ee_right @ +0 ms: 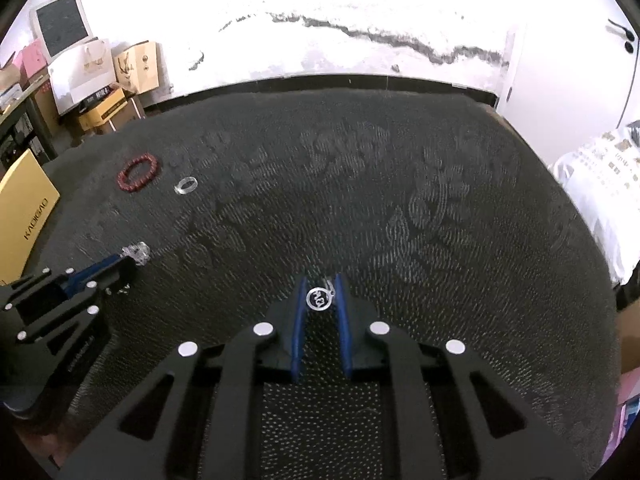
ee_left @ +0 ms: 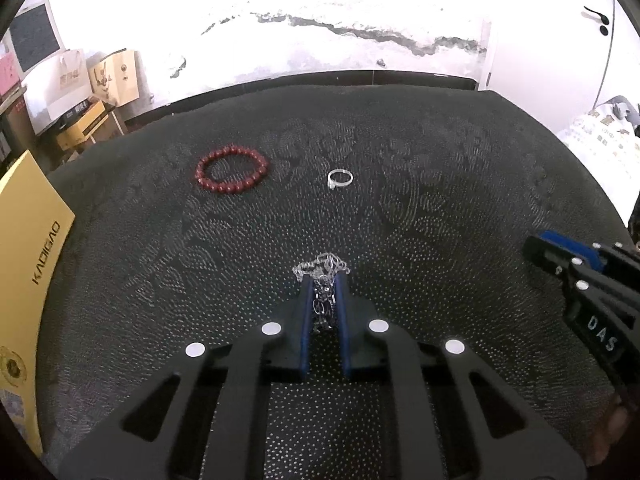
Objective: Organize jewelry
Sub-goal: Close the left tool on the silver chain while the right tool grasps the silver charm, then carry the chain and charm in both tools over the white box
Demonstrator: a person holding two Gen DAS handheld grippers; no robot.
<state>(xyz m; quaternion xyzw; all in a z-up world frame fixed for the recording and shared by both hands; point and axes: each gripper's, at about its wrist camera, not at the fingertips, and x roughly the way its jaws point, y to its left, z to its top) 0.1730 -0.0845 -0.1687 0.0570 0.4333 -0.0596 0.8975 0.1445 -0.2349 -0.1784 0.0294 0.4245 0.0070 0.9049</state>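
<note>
- I count four pieces of jewelry on the dark dotted worktop (ee_left: 440, 208): one tangled silver chain, one small round pendant, one silver ring and one red bead bracelet.
- My left tongs (ee_left: 323, 280) are clamped on the silver chain (ee_left: 322, 266); the blue pads have the bundle pinched between them, and a loose clump of links spills out just past the tips onto the cloth.
- From the right wrist view the same chain (ee_right: 137, 251) shows as a glinting heap at the tip of the left tongs (ee_right: 120, 258), toward the left edge of the worktop.
- My right tongs (ee_right: 320, 280) are drawn together on the round pendant (ee_right: 319, 299); the disc sits between the blue pads near their tips, with a thin bit of silver link running up from it toward the right pad.
- In the left wrist view the right tongs (ee_left: 534, 242) come in from the right edge of the worktop, tips low over the cloth; I cannot see the pendant from that side.
- Farther out, the silver ring (ee_left: 340, 179) lies flat, alone, well ahead of the left tongs.
- Left of the ring and near it, not touching, lies the red bead bracelet (ee_left: 232, 174) as an open loop.
- At the left edge of the worktop one yellow box (ee_left: 28, 264) with dark lettering stands.
- Beyond the far edge are cardboard boxes (ee_left: 116, 76) and a stained white wall (ee_left: 340, 40).
</note>
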